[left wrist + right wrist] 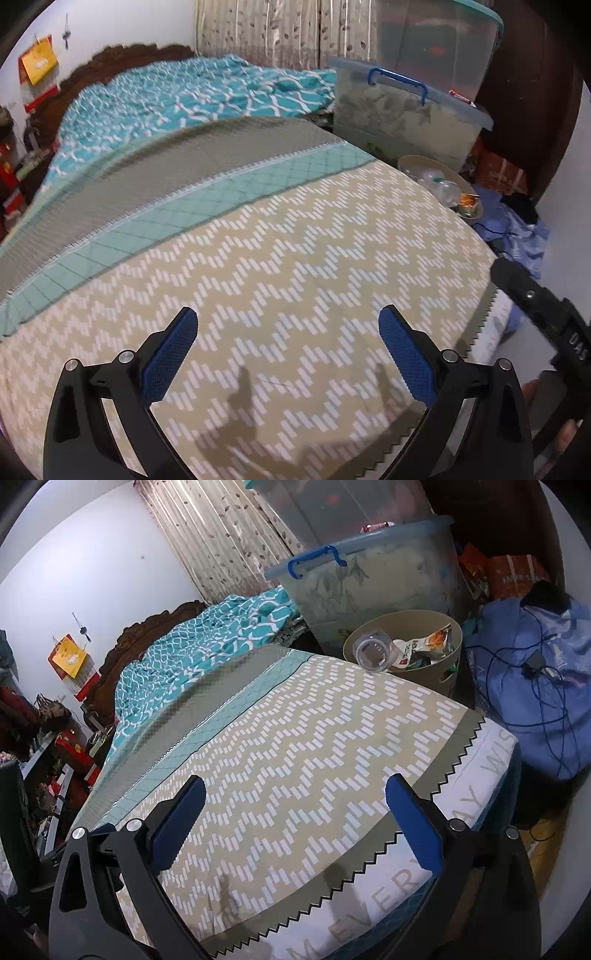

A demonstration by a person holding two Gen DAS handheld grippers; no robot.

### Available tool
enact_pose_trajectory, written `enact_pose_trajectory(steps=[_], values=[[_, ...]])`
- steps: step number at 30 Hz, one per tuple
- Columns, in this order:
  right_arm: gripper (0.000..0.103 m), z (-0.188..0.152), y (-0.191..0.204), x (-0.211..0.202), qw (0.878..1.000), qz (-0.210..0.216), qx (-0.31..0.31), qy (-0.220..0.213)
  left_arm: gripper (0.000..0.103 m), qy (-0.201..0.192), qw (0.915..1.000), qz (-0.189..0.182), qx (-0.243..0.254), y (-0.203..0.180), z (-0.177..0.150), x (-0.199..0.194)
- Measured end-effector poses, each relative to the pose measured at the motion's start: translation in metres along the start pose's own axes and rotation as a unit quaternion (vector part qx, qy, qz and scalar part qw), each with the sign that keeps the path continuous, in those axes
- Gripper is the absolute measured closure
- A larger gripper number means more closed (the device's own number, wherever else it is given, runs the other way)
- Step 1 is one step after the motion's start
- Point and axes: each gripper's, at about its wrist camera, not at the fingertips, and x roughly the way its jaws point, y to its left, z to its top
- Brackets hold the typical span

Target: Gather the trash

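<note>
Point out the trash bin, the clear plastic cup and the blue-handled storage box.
trash bin (424,618): right wrist view, inner back wall.
clear plastic cup (373,652): right wrist view, its open mouth.
blue-handled storage box (388,576): right wrist view, front wall.

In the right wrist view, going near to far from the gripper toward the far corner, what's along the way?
Right gripper → zigzag bedspread → clear plastic cup at the rim → tan trash bin → lidded storage tub.

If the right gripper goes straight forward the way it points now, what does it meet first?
Probably the zigzag blanket on the bed: the open right gripper points low across it. The trash bin stands further on, right of that line; depth is unclear.
</note>
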Motion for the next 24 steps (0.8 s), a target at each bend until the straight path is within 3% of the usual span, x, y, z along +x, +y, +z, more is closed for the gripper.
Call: enact_pose_trajectory(steps=[3,10,24], values=[[0.006,0.002,-0.003,0.0,1.0,-0.001,0.007,-0.001,0.009,0.015,0.9998,-0.015,-0.007,-0.001,0.0,0.003],[0.004,0.006,-0.008,-0.004,1.0,-0.003,0.011,-0.017,0.009,0.009,1.0,0.001,-0.001,-0.008,0.003,-0.002],[0.004,0.005,-0.017,-0.002,1.0,-0.002,0.027,-0.009,0.008,0.003,0.9995,0.02,0.022,-0.024,0.0,-0.006]])
